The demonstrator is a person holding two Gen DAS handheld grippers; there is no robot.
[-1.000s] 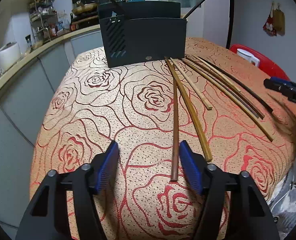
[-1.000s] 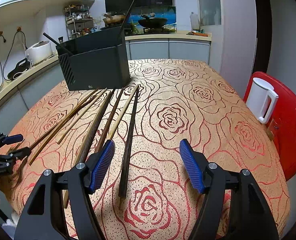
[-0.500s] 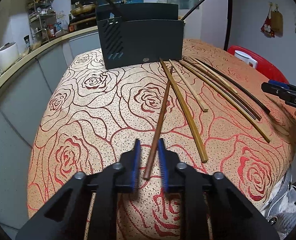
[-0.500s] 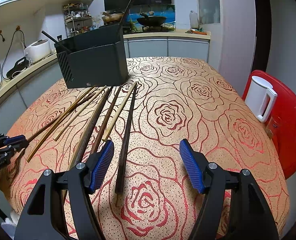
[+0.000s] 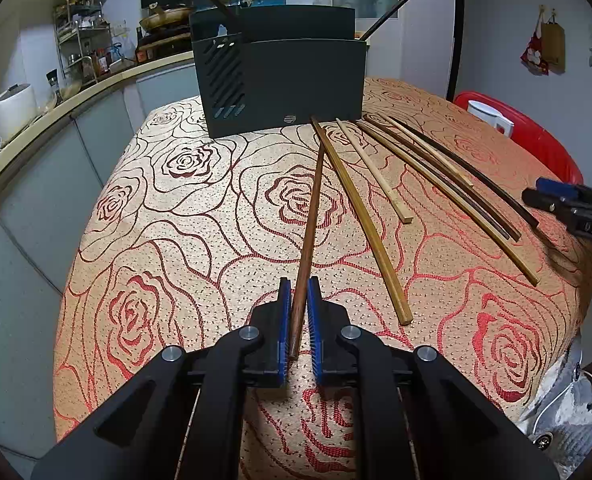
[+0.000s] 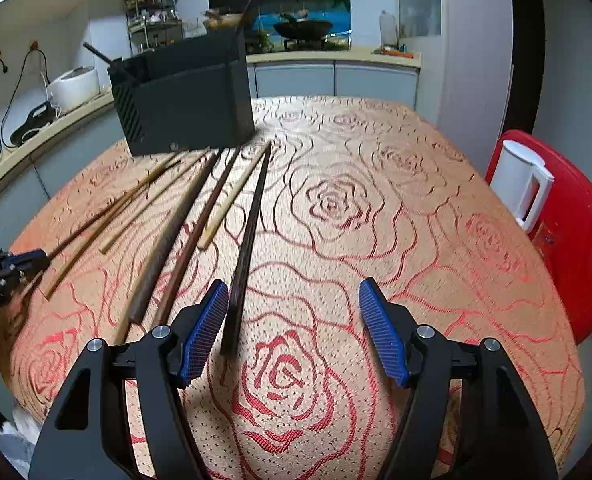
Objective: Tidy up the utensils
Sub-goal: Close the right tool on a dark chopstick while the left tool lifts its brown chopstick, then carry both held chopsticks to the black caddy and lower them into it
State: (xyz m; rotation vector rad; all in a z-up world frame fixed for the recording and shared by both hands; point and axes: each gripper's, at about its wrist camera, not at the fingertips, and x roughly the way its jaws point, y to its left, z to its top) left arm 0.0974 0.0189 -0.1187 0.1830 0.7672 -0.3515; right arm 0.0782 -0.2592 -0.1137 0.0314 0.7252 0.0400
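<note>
The tabletop (image 5: 168, 240) carries a woven tan cloth with a red rose-outline pattern. At its far end stands a dark matte rectangular holder (image 5: 280, 84), slotted vents on its left face and a small round emblem, unreadable, low on its front; two dark sticks lean out of it. Slender wooden chopsticks (image 5: 379, 216) of square and round section, tan to near black, lie fanned in front of it. The left claw (image 5: 299, 320) is clamped on the near end of a round reddish-brown chopstick (image 5: 309, 232). The right claw (image 6: 294, 332) stands wide, gripping nothing, a black chopstick (image 6: 248, 248) beside its left pad. Partial lettering "DAS" shows on its body.
</note>
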